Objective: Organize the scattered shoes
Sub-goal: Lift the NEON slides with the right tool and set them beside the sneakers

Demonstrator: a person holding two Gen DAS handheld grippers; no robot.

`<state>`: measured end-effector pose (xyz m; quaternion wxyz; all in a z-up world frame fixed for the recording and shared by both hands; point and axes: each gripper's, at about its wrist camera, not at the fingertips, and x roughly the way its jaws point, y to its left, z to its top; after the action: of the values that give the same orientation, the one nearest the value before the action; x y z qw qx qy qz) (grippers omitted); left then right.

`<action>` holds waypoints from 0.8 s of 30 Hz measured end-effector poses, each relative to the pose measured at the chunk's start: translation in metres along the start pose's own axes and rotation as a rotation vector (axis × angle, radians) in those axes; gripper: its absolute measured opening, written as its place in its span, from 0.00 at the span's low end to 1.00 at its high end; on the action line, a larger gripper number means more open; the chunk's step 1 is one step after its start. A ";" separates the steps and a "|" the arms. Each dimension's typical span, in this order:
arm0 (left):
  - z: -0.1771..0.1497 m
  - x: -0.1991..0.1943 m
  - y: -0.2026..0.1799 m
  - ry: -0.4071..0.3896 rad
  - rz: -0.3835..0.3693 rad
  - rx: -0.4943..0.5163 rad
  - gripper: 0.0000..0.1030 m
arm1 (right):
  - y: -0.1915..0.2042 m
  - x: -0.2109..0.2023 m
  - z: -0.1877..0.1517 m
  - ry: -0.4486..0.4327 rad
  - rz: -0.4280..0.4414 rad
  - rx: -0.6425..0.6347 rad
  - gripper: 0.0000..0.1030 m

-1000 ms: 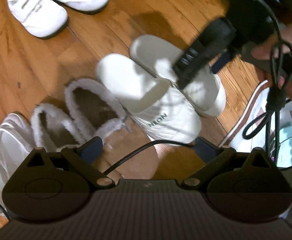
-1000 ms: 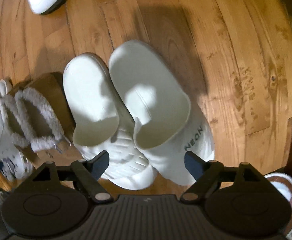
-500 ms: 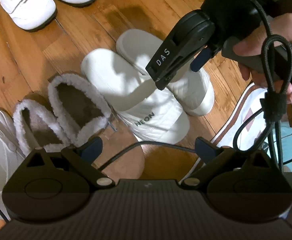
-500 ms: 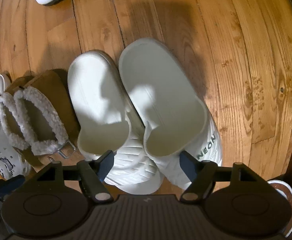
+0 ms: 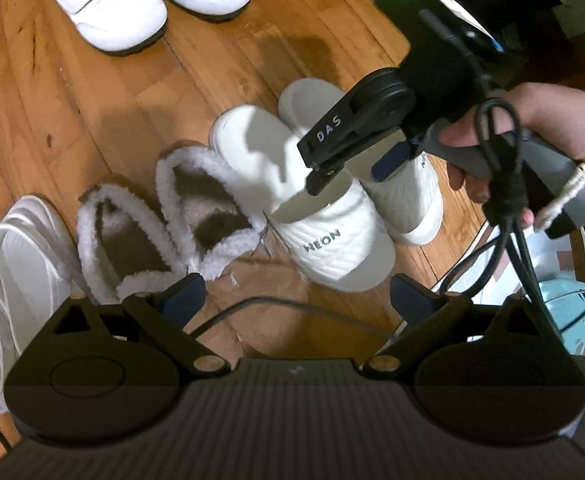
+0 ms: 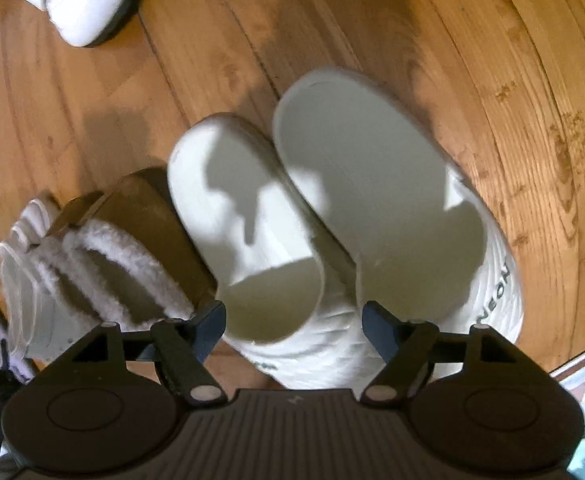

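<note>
Left wrist: "NEON" on wht slide (image 5: 332, 240)

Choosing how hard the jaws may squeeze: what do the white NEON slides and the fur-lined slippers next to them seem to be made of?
NEON slides: probably moulded foam or rubber; matte, seamless, thick footbed, ribbed strap with printed lettering.
Fur-lined slippers: fluffy white pile around the openings, likely fleece or shearling; brown outer looks like matte suede, though the blur leaves that open.
</note>
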<state>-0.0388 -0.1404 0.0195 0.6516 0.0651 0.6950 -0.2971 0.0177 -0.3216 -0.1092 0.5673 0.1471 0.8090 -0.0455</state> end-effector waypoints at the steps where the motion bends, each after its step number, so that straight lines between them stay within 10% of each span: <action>1: -0.002 0.001 0.000 0.006 -0.009 0.002 0.97 | 0.004 0.002 0.001 0.009 -0.053 -0.017 0.73; 15: -0.003 0.005 0.006 0.030 -0.062 0.013 0.97 | 0.020 0.055 0.004 0.161 -0.418 -0.235 0.68; 17: -0.003 0.006 0.006 0.029 -0.058 0.021 0.97 | 0.025 0.059 0.001 0.170 -0.461 -0.290 0.51; 18: -0.003 0.008 0.007 0.032 -0.058 0.022 0.97 | 0.027 0.059 0.000 0.172 -0.466 -0.304 0.19; 24: -0.003 0.012 0.008 0.044 -0.067 0.034 0.97 | 0.023 0.058 -0.003 0.193 -0.426 -0.327 0.17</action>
<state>-0.0395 -0.1357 0.0051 0.6246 0.0593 0.7057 -0.3292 0.0035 -0.2878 -0.1601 0.4816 -0.1162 0.8684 -0.0183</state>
